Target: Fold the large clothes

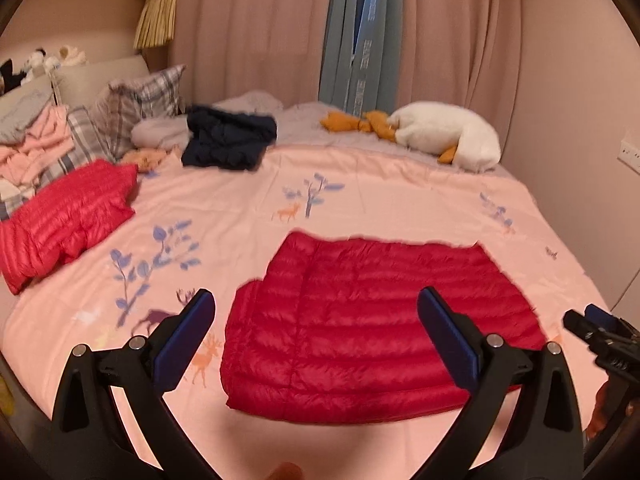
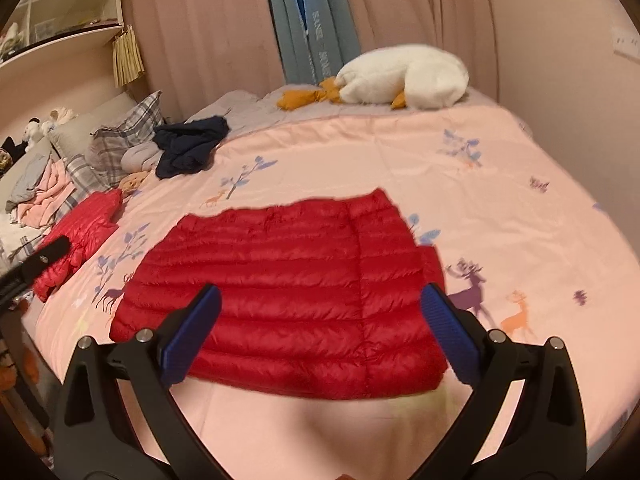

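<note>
Both grippers, left (image 1: 316,312) & right (image 2: 320,308), wide open, holding nothing, hovering over folded red quilted puffer jacket (image 1: 372,332) (lies flat on pink printed bedspread (image 1: 240,200), near edge).

Only one thing carries lettering — the blue-grey curtain panel (image 1: 366,36) hanging at the far side of the room between the pink curtains (image 1: 256,20). White capital letters run vertically down its folds in both wrist views (image 2: 320,36), but they are too blurred and small to read. No other text, label, brand or number is legible.
</note>
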`<state>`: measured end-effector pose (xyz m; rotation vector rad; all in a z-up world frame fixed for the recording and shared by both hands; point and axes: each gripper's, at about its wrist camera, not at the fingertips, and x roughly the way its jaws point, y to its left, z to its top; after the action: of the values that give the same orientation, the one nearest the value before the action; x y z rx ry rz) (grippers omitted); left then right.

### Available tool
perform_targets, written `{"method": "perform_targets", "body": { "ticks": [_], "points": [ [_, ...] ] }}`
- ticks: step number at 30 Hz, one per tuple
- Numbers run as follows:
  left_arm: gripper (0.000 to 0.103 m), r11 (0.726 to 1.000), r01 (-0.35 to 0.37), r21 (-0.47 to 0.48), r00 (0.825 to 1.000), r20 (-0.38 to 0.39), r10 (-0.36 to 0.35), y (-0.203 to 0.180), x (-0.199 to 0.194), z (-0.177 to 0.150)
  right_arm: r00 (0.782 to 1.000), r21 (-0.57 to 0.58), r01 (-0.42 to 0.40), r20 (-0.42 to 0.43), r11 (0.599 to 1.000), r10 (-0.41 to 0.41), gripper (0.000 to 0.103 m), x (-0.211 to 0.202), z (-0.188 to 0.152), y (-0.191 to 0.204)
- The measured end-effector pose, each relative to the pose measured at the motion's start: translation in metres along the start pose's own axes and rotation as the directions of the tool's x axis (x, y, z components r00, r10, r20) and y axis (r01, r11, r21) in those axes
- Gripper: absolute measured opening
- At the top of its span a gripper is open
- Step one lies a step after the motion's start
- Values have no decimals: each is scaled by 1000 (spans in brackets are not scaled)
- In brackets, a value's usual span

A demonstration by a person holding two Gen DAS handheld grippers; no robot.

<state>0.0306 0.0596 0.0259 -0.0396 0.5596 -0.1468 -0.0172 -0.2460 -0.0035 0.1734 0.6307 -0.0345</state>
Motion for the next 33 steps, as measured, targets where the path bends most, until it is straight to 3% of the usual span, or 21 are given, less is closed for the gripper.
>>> {"method": "perform_targets", "body": {
  "ticks": [5,9,12,15,20,26,33],
  "points": [
    [102,1000,2,27,998,62,-4,-15,-43,31,993,-8,90,75,996,-89,101,-44,29,14],
    [102,992,-106,75,984,150,94,-33,-79,54,981,-18,109,162,994,-105,101,-81,51,23],
    [102,989,-120,82,971,217,99,-43,-103,61,970,-29,122,213,992,-113,101,-109,60,34],
    [102,986,-136,92,966,233,111,-51,-113,57,967,-43,117,233,992,-104,101,-125,59,43],
    [102,987,-124,105,976,195,102,-59,-109,32,978,-81,115,186,990,-99,101,-118,30,55],
    [102,988,-99,123,995,20,97,-62,-71,-9,994,-38,110,24,993,-109,101,-79,-15,56],
    [102,987,-99,125,994,-36,104,-58,-65,-21,989,-21,144,18,989,-144,101,-77,-20,54]
  ]
}}
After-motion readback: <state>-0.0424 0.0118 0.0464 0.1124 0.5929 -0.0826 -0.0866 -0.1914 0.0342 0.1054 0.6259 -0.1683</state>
